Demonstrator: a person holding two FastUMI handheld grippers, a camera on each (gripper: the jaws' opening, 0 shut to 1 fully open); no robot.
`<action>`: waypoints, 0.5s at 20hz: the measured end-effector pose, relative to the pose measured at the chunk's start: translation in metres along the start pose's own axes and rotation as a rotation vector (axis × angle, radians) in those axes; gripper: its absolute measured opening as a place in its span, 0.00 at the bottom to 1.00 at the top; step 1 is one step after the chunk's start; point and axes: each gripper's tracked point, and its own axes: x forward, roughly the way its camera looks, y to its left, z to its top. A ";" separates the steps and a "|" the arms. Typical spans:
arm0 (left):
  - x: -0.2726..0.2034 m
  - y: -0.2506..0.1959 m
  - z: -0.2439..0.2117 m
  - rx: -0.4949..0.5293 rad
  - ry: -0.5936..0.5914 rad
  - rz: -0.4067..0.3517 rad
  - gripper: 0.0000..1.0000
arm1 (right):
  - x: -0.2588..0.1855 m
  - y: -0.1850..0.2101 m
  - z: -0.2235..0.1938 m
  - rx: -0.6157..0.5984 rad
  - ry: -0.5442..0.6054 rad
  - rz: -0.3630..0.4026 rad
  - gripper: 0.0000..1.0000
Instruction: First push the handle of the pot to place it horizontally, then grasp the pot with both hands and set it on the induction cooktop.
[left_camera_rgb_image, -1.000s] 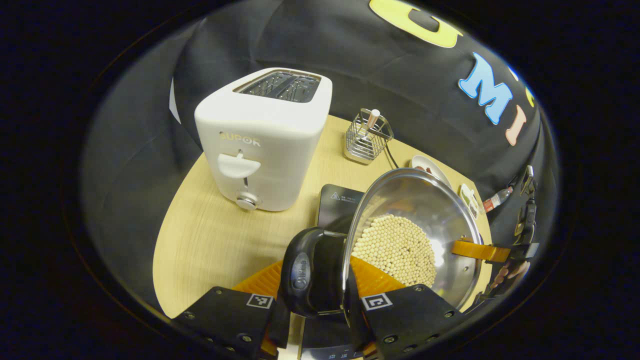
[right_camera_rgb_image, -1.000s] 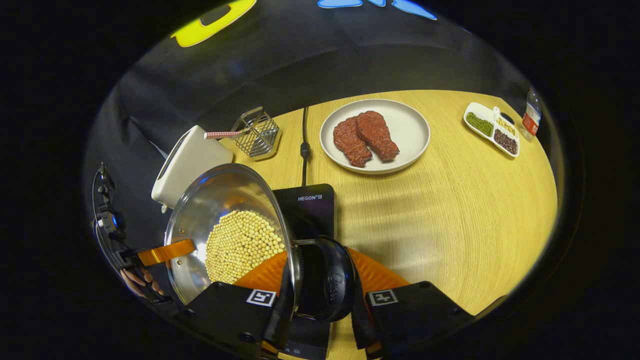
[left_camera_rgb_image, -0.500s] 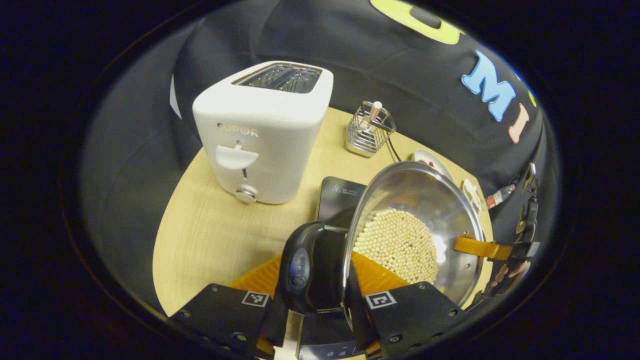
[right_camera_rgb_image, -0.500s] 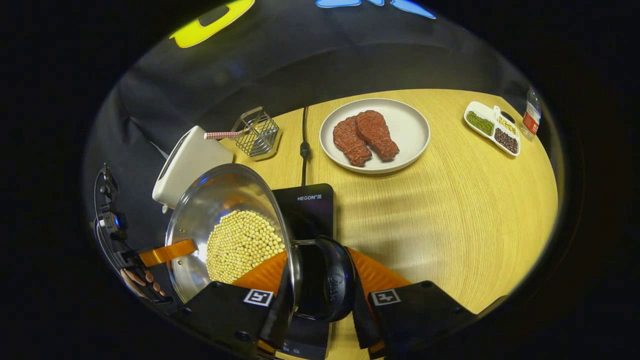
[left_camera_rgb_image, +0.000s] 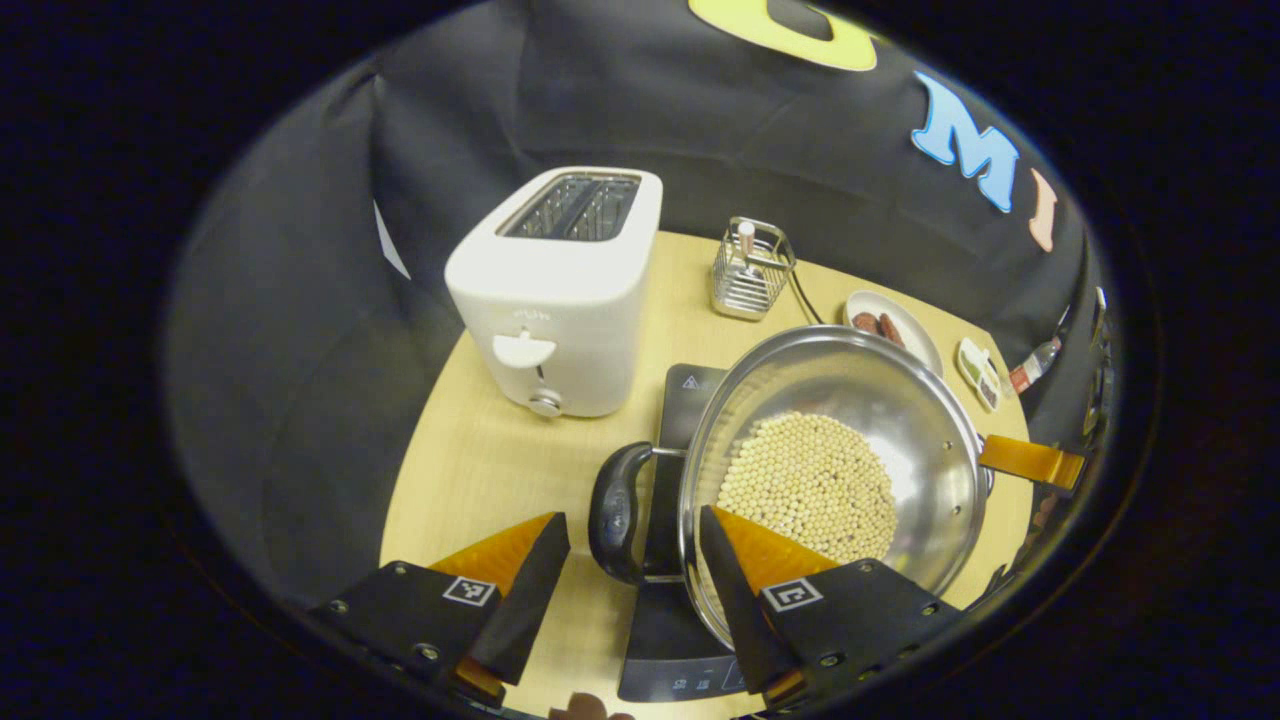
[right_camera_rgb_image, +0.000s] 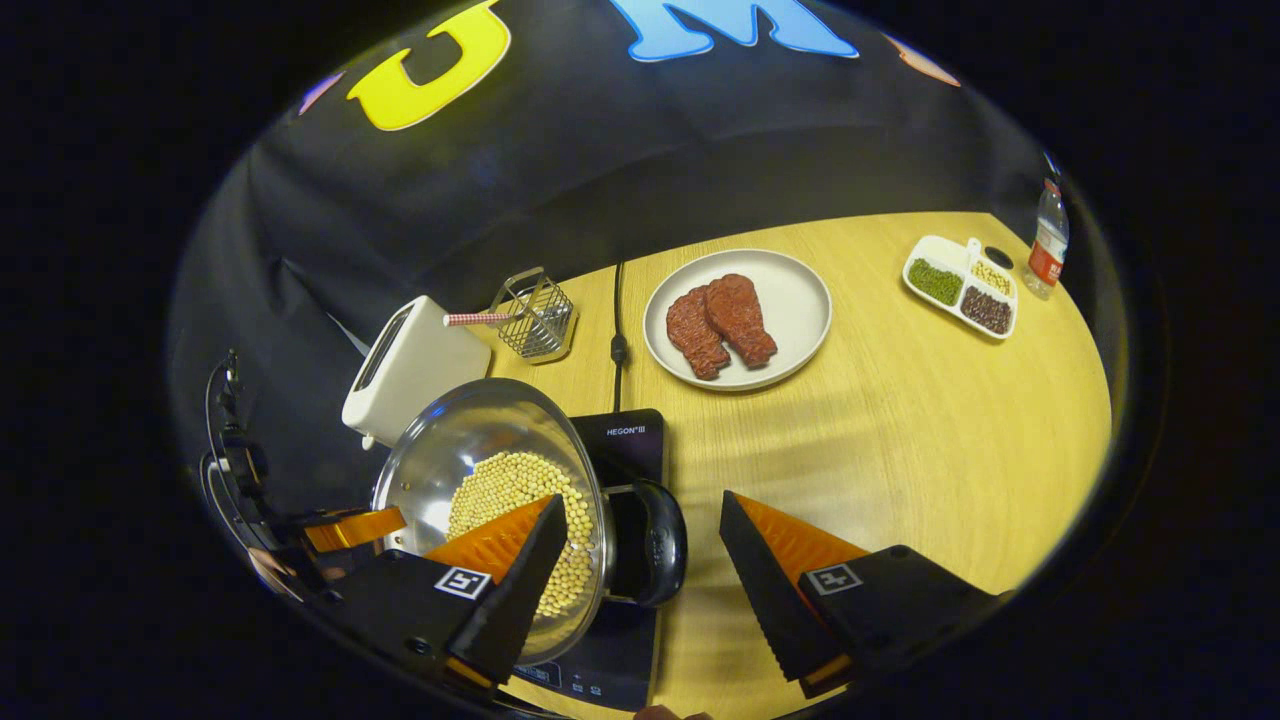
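Note:
The steel pot (left_camera_rgb_image: 830, 380), holding pale beans, rests level on the black induction cooktop (left_camera_rgb_image: 685, 395). Its black side handle (left_camera_rgb_image: 612, 510) lies between the spread fingers of my left gripper (left_camera_rgb_image: 630, 520), which is open and apart from it. In the right gripper view the pot (right_camera_rgb_image: 470, 435) sits on the cooktop (right_camera_rgb_image: 635, 445), and its other black handle (right_camera_rgb_image: 662, 540) is just below my open right gripper (right_camera_rgb_image: 640, 502). At the pot's far rim, each view shows one of the other gripper's fingers (left_camera_rgb_image: 1030, 460) (right_camera_rgb_image: 350, 527).
A white toaster (left_camera_rgb_image: 555, 290) stands left of the cooktop, with a wire basket (left_camera_rgb_image: 750, 265) behind it. A plate (right_camera_rgb_image: 800, 290) with meat, a divided dish (right_camera_rgb_image: 960, 285), a bottle (right_camera_rgb_image: 1047, 240) and the power cable (right_camera_rgb_image: 617, 320) lie on the wooden table (right_camera_rgb_image: 920, 430).
Both grippers have opened, let go of the pot's handles and drawn back. The pot, tilted and held before, now sits level on the cooktop.

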 end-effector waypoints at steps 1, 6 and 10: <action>-0.012 -0.003 0.005 0.020 -0.025 0.009 0.81 | -0.012 -0.003 0.003 -0.033 -0.029 -0.007 0.92; -0.096 -0.030 0.040 0.115 -0.231 0.067 0.80 | -0.090 -0.019 0.024 -0.161 -0.216 -0.046 0.98; -0.170 -0.060 0.061 0.179 -0.447 0.137 0.80 | -0.164 -0.038 0.036 -0.237 -0.361 -0.098 0.98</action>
